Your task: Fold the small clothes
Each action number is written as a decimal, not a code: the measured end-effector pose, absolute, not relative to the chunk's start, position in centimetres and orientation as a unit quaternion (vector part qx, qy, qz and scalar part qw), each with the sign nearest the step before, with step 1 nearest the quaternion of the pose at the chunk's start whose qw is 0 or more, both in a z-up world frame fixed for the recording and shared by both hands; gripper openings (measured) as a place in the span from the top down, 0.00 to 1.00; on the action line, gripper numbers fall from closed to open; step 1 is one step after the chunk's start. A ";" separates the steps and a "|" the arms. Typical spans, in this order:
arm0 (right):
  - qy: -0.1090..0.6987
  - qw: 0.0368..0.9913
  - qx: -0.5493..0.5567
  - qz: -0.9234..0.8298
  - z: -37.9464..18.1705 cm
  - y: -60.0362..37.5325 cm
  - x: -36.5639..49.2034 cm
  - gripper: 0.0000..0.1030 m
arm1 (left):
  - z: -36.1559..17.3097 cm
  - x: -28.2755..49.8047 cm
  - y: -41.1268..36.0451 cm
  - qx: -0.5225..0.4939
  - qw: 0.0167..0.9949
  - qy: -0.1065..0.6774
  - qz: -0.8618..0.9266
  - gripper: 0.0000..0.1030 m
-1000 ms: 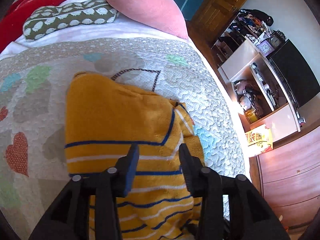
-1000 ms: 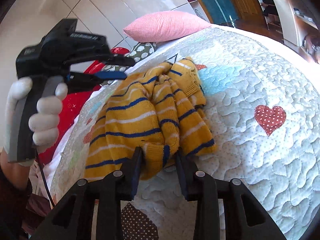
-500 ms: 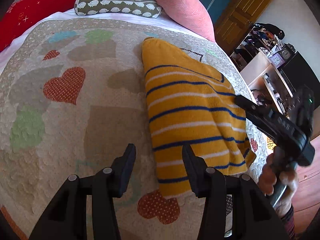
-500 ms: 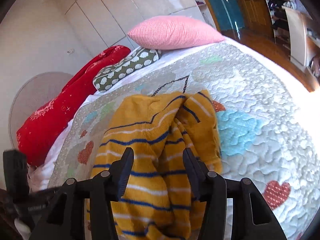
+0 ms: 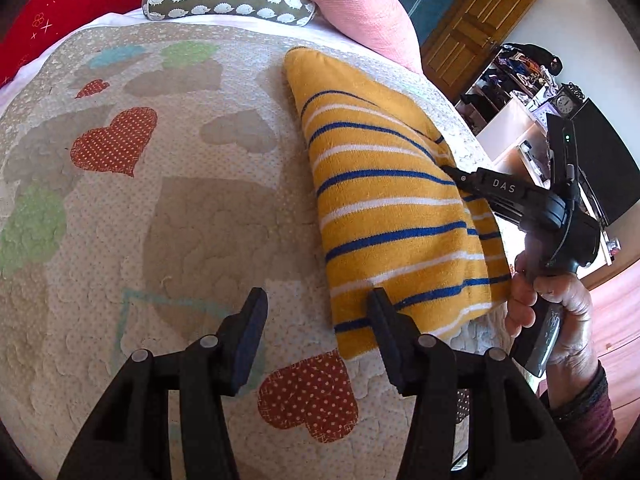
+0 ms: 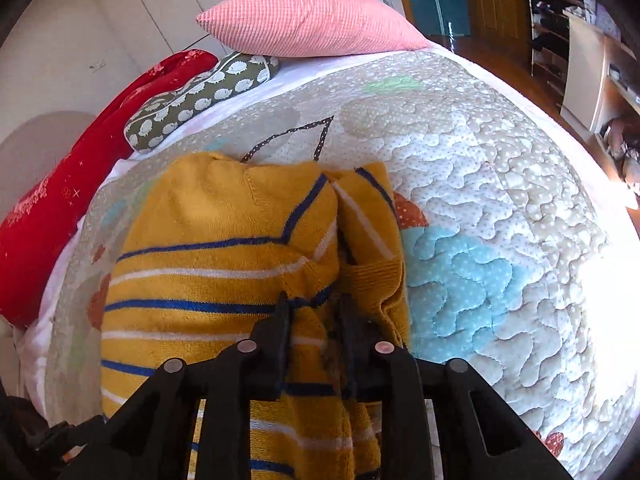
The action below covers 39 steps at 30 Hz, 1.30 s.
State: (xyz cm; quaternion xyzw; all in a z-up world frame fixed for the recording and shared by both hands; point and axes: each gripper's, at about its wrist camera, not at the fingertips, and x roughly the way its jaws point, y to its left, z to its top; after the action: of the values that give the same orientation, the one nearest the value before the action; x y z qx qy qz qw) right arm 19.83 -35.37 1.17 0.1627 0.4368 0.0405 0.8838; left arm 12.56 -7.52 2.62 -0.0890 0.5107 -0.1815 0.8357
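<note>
A mustard-yellow sweater with blue and white stripes (image 5: 392, 200) lies folded on the quilted bed. My left gripper (image 5: 316, 312) is open and empty, just above the sweater's near bottom corner, its right finger over the hem. My right gripper (image 6: 312, 316) is shut on a fold of the same sweater (image 6: 224, 264), at its right side where a sleeve is bunched up. The right gripper also shows in the left wrist view (image 5: 452, 172), lying on the sweater's right edge, held by a hand.
The heart-patterned quilt (image 5: 160, 208) covers the bed. A pink pillow (image 6: 308, 20), a green patterned cushion (image 6: 192, 100) and a red blanket (image 6: 60, 184) lie at the head. The bed's right edge (image 6: 600, 184) drops to a wooden floor with shelves (image 5: 520, 120).
My left gripper has pulled back to the sweater's bottom corner and stays open. My right gripper has lowered onto the sweater and shut on a fold of it.
</note>
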 end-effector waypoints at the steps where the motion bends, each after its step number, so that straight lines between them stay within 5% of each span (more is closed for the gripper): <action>1: 0.438 0.884 0.159 0.038 1.3 -35.3 19.8 0.69 | 2.5 12.6 -7.5 -0.092 0.834 0.513 -0.181 0.50; 9: 0.404 0.884 0.232 0.023 2.4 -38.7 16.1 0.50 | 0.9 11.2 -10.0 -0.002 0.845 0.513 -0.149 0.50; 12: 0.388 0.897 0.212 0.006 3.3 -38.6 13.2 0.50 | 1.3 10.6 -10.4 0.015 0.855 0.501 -0.136 0.50; 22: 0.428 0.889 0.154 0.043 0.1 -36.0 6.5 0.50 | 4.2 7.2 -7.5 -0.020 0.865 0.481 -0.143 0.50; 28: 0.419 0.881 0.210 0.063 0.3 -37.9 5.7 0.49 | 4.5 9.7 -4.8 -0.065 0.853 0.499 -0.137 0.47; 33: 0.383 0.881 0.268 0.078 2.5 -40.0 8.0 0.26 | 3.2 14.6 -4.4 -0.138 0.825 0.517 -0.182 0.45; 39: 0.402 0.847 0.337 0.085 0.5 -42.5 15.8 0.22 | 0.8 21.2 -5.5 -0.207 0.785 0.533 -0.239 0.38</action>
State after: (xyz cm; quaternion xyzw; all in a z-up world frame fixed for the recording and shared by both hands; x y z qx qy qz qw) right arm 15.76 -42.55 0.53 0.3366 0.4022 0.0850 0.8472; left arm 21.20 -5.47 0.77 -0.2066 0.5329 -0.2392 0.7849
